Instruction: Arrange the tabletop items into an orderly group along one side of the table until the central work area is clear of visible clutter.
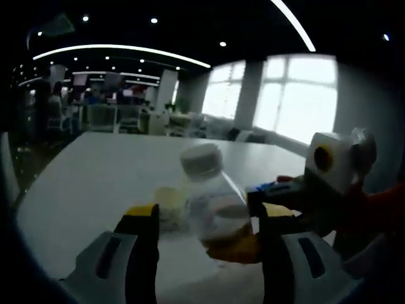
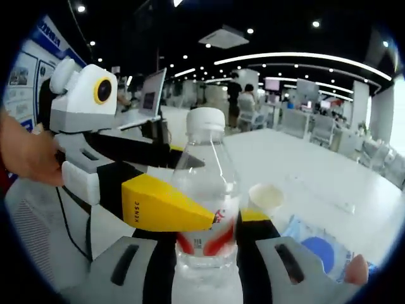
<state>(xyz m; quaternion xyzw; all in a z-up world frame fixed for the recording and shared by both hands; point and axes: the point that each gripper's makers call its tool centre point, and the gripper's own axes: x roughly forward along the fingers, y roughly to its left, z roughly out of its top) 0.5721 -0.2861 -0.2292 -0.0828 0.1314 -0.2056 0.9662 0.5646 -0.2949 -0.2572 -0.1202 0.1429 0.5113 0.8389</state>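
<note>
In the right gripper view, a clear plastic bottle with a white cap is gripped upright between the right gripper jaws over the white worktop; the left gripper jaws are clamped on it from the left, a small white cup just beside.

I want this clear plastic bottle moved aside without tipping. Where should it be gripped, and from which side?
Grip the clear plastic bottle with the white cap across its lower body, near the red label band, coming in level from the side. It stands upright and tall, with round walls, so a low hold should keep it steadier. The right gripper already brackets it there; the left gripper crowds the other side.
</note>
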